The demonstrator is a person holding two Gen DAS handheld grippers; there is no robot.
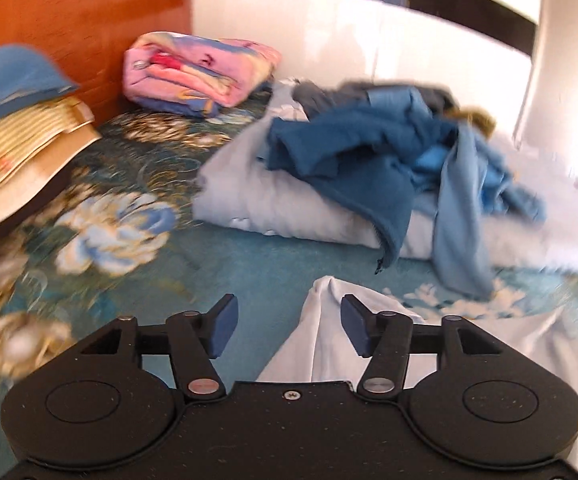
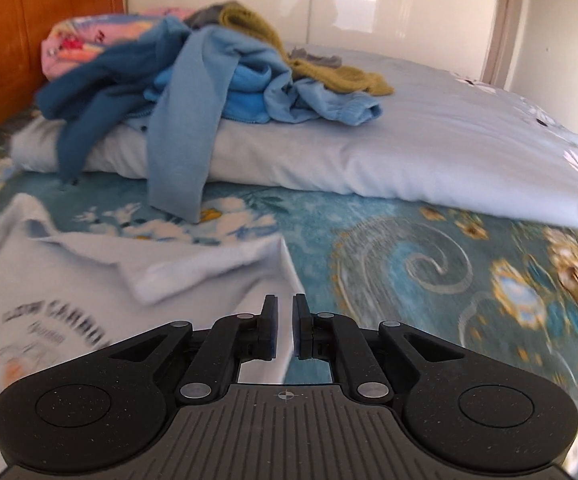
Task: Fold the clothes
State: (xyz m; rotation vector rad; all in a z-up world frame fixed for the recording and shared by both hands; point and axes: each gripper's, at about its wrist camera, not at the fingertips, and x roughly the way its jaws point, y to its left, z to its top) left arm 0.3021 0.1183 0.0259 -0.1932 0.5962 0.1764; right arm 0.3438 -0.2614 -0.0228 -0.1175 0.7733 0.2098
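Observation:
A pale blue T-shirt (image 2: pixel 89 280) with dark printed lettering lies spread on the floral bedspread (image 2: pixel 429 264). Its sleeve is folded inward. My right gripper (image 2: pixel 285 326) is nearly shut, its jaws a narrow gap apart over the shirt's right edge; I cannot tell if cloth is pinched. My left gripper (image 1: pixel 287 326) is open above a raised fold of the same shirt (image 1: pixel 321 340), which lies between the jaws nearer the right finger. A pile of unfolded blue clothes (image 1: pixel 389 152) sits behind on a folded pale duvet (image 1: pixel 249 196); it also shows in the right wrist view (image 2: pixel 193 80).
A folded pink blanket (image 1: pixel 201 72) lies by the orange headboard (image 1: pixel 69 20). A stack of blue and striped pillows (image 1: pixel 17 120) is at the left. An olive knit garment (image 2: pixel 289 48) tops the pile. White wardrobe doors (image 2: pixel 369 4) stand behind the bed.

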